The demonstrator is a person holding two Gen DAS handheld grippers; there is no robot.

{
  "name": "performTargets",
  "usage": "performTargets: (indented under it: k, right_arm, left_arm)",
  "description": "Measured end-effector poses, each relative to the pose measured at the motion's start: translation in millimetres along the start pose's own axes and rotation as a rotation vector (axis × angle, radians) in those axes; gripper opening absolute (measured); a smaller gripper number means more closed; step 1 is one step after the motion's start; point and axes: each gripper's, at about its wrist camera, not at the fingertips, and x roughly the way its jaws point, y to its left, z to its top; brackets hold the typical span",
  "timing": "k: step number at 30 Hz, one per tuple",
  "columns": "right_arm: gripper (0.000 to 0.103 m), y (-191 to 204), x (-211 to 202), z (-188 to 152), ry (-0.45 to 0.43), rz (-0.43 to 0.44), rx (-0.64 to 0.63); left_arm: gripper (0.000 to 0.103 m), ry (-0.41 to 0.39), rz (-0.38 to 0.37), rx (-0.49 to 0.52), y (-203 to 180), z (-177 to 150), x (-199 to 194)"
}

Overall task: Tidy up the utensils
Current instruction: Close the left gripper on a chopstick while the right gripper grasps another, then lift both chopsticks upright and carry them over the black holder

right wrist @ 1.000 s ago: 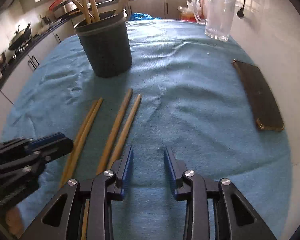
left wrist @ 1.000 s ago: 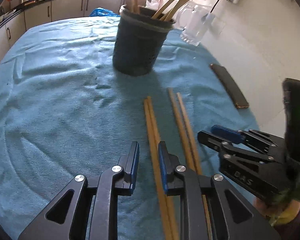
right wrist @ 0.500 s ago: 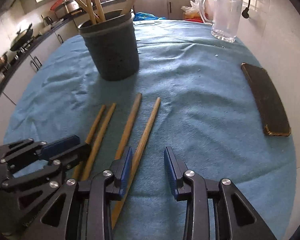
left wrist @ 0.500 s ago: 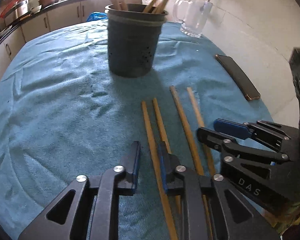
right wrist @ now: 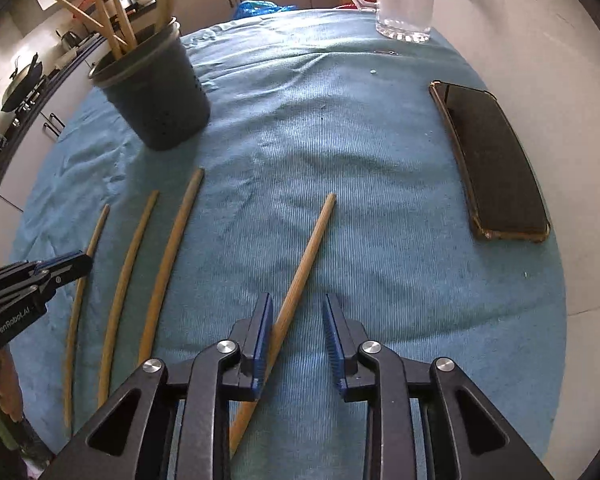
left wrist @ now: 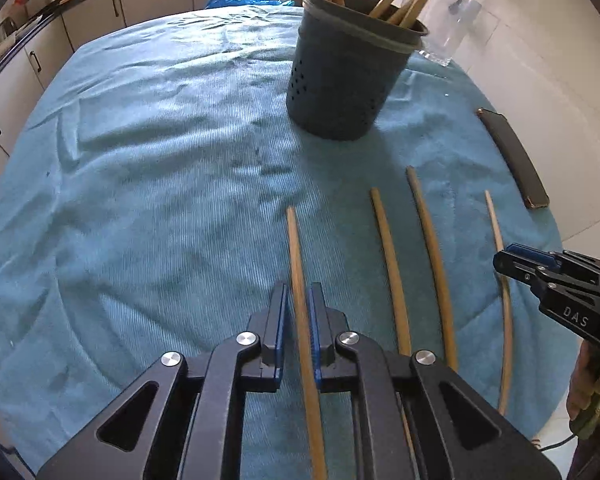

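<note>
On the desk: a blue cloth [left wrist: 148, 184] covers it, with four loose wooden chopsticks lying roughly side by side on it
Left gripper [left wrist: 298, 312]: jaws have just been closing, and they're pinched on the leftmost chopstick [left wrist: 296, 264], which runs straight between the blue pads
Right gripper [right wrist: 298, 320]: jaws apart, straddling the rightmost chopstick [right wrist: 308, 252]; its shaft lies against the left pad [right wrist: 262, 332], clear of the right one, so no grasp there
Middle pair [left wrist: 416, 248]: two more chopsticks lie flat between the two grippers, untouched
Holder [left wrist: 346, 76]: dark perforated cup stands upright beyond the sticks, several chopsticks already leaning inside
Phone [right wrist: 492, 164]: dark, face up at the cloth's right edge
Glass mug [right wrist: 404, 0]: clear, at the far right corner, well apart from the sticks
</note>
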Motion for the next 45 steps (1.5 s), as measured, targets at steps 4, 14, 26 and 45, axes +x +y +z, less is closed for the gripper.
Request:
performTargets:
  k: [4,14,26,45]
  right_arm:
    - [0.030,3.5,8.6,19.8,0.006,-0.041,-0.002]
    - [0.017,20.1,21.7,48.2,-0.033,-0.131,-0.008]
    - [0.006,17.4,-30.5,42.9,-0.203,0.009,0.051]
    - [0.006,41.7,-161.1,-26.8,-0.527,0.097,-0.040]
  left_arm:
    - [0.011,0.010,0.009,-0.001,2.3,15.8,5.8]
    - [0.016,-0.051,-0.029,-0.002,1.3,24.9,9.5]
    - [0.005,-0.233,0.007,-0.006,3.2,11.9,-62.1]
    - [0.005,-0.517,0.105,0.067,-35.3,-56.6,-187.0]
